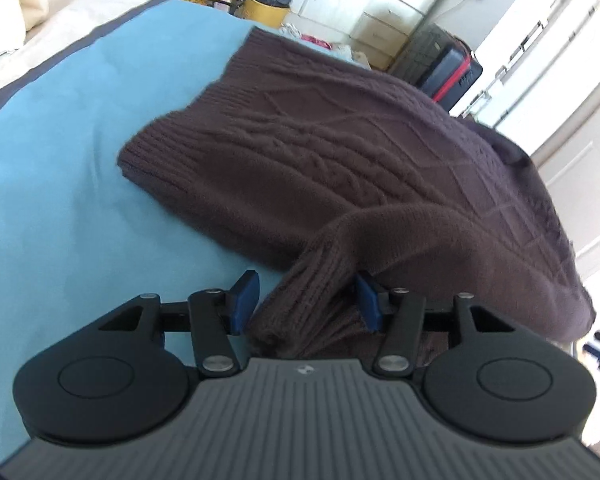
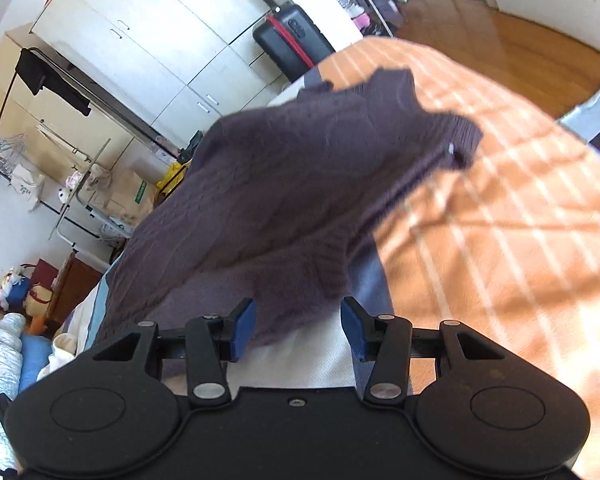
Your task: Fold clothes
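Observation:
A dark brown cable-knit sweater [image 1: 340, 168] lies on a light blue bed cover [image 1: 60, 184] in the left wrist view. One ribbed sleeve cuff [image 1: 300, 292] runs down between the blue pads of my left gripper [image 1: 306, 300], whose jaws stand wide apart around it without pinching. In the right wrist view the sweater [image 2: 284, 184] hangs blurred in front of my right gripper [image 2: 298, 330]. Its jaws are wide apart, with a fold of knit between the pads [image 2: 244, 330]. Whether the fabric rests on them I cannot tell.
An orange checked blanket [image 2: 500, 220] covers the bed to the right. White wardrobes [image 2: 148, 40], a dark suitcase [image 2: 288, 44], a clothes rack and paper bags stand beyond the bed. A yellow bin [image 1: 266, 6] and a cream pillow [image 1: 24, 8] show in the left wrist view.

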Available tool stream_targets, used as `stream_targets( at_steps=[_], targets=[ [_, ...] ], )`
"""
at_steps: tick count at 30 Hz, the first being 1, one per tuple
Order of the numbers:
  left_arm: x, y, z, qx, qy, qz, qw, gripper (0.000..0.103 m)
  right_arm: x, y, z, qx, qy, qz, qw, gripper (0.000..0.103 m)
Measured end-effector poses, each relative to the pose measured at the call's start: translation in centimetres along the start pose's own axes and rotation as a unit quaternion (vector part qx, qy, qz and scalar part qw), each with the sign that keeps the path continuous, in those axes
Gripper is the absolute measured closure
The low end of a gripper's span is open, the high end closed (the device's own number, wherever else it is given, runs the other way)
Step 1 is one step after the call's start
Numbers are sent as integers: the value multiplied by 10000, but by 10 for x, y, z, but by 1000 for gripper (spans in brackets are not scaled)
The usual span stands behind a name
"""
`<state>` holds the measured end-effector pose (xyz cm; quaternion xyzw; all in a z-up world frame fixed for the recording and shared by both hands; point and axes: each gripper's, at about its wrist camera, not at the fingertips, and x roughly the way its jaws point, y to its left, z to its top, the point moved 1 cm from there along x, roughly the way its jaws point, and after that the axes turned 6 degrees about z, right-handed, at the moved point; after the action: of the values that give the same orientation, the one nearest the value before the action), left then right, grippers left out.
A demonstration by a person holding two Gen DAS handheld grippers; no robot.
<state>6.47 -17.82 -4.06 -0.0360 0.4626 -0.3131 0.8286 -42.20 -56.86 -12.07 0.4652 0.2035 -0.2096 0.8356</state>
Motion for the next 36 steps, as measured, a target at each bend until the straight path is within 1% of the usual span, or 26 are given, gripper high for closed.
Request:
stream_targets(
  at_steps=[2, 4, 5, 7, 9, 11, 12, 13, 14, 15, 17, 18, 20, 21, 22, 23, 24, 27, 28, 29, 30, 31, 32, 33, 34, 36],
  targets=[
    [-5, 6, 5, -212, -239, 114, 9994, 51, 9, -5, -3, 248, -6, 98, 9996, 49],
    [-11, 11, 9, -426, -478, 229, 9977, 51, 18, -5, -2, 388, -74, 65, 9992, 49],
    [-13, 13, 10, -473, -503, 202, 9974, 51, 23, -4, -1, 358, -97, 47, 9993, 49],
    [-15, 11, 8, -306, -294, 161, 9990, 51, 33, 2, 1, 218, -76, -19, 9997, 47],
    [-19, 3, -1, -2, -33, 148, 9999, 51, 36, 7, 4, 219, -120, -28, 9997, 48],
    [-18, -2, -9, 78, 172, -11, 9998, 47, 39, 12, 6, 231, -170, -31, 9996, 59],
    [-15, -3, -12, 52, 305, -135, 9994, 46, 39, 12, 7, 322, -191, 120, 9992, 79],
    [-13, -5, -16, 25, 437, -259, 9987, 44, 39, 13, 9, 366, -254, 207, 9988, 84],
    [-11, -6, -19, -1, 570, -382, 9976, 42, 37, 16, 10, 347, -331, 195, 9987, 85],
    [-9, -10, -21, 125, 595, -350, 9975, 41, 34, 21, 11, 240, -408, 144, 9988, 87],
    [-6, -18, -26, 422, 613, -237, 9969, 31, 28, 33, 13, -1, -561, 35, 9984, 88],
    [-4, -21, -28, 504, 631, -185, 9966, 29, 23, 39, 13, -114, -696, 47, 9975, 89],
    [1, -25, -32, 559, 626, -125, 9964, 18, 11, 47, 15, -275, -1046, 167, 9940, 92],
    [4, -27, -33, 602, 591, -55, 9964, 16, 5, 50, 15, -354, -1223, 230, 9916, 100],
    [6, -30, -35, 647, 551, 21, 9964, 11, -1, 54, 16, -432, -1400, 293, 9888, 100],
    [9, -32, -37, 718, 511, 128, 9960, 11, -5, 55, 18, -401, -1479, 381, 9875, 100],
    [13, -35, -38, 793, 471, 240, 9954, 11, -10, 55, 20, -353, -1543, 472, 9863, 100],
    [17, -43, -40, 1017, 335, 457, 9932, 11, -8, 55, 26, -354, -1275, 155, 9911, 100],
    [16, -44, -41, 1047, 308, 500, 9928, 21, -6, 56, 25, -383, -1146, 90, 9926, 96],
    [13, -45, -41, 1101, 272, 547, 9920, 70, -3, 56, 23, -382, -1016, 57, 9941, 94],
    [8, -45, -39, 1127, 284, 401, 9924, 90, -1, 57, 21, -375, -887, 28, 9953, 89],
    [3, -44, -37, 1149, 304, 225, 9927, 90, 1, 56, 17, -348, -760, -3, 9965, 75],
    [-3, -43, -36, 1056, 278, 84, 9940, 90, 2, 54, 13, -318, -632, -34, 9975, 66],
    [-9, -43, -36, 1027, 256, 10, 9944, 90, 4, 53, 10, -287, -505, -66, 9983, 48],
    [-16, -43, -36, 1012, 235, -54, 9946, 90, 6, 50, 7, -207, -374, -151, 9990, 39],
    [-23, -42, -35, 931, 241, -133, 9953, 89, 14, 42, 4, 92, -13, -335, 9994, 34]
  ],
)
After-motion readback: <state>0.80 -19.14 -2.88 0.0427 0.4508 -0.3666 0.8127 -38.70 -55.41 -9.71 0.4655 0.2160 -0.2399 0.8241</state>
